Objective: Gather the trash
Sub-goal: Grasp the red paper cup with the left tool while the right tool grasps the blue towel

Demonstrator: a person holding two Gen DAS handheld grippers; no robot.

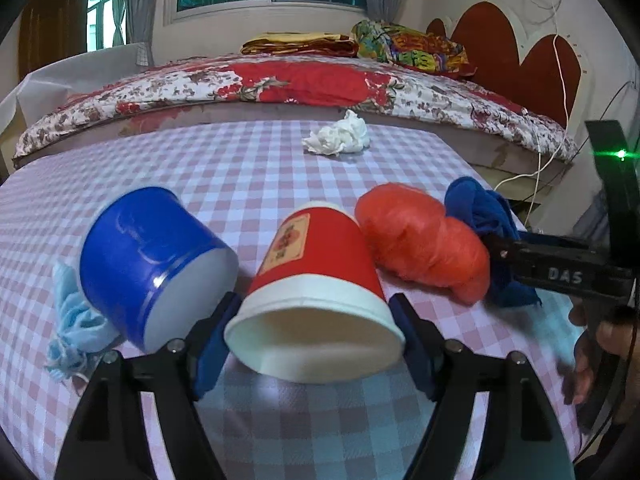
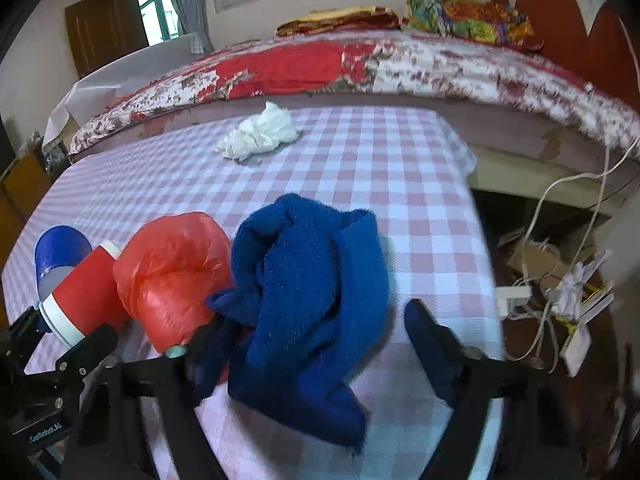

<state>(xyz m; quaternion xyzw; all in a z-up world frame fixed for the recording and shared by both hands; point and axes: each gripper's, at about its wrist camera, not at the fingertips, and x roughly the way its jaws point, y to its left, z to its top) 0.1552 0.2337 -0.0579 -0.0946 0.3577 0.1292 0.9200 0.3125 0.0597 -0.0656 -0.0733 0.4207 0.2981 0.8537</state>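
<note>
A red paper cup (image 1: 316,272) lies on its side on the pink checked tablecloth (image 1: 240,168), mouth toward the camera. My left gripper (image 1: 316,328) is shut on it, a blue pad against each side of the rim. In the right wrist view the red cup (image 2: 88,296) shows at the far left. A crumpled blue towel (image 2: 312,300) lies between the fingers of my right gripper (image 2: 316,336). Its left finger touches the towel, while a gap shows at the right finger (image 2: 428,336). The blue towel (image 1: 484,216) also shows in the left wrist view.
A blue cup (image 1: 152,260) lies left of the red one, with a light blue wad (image 1: 76,320) beside it. An orange plastic bag (image 1: 420,236) sits between cup and towel. White tissue (image 1: 340,136) lies far back. Behind is a bed (image 1: 280,84); cables (image 2: 536,240) cross the floor at right.
</note>
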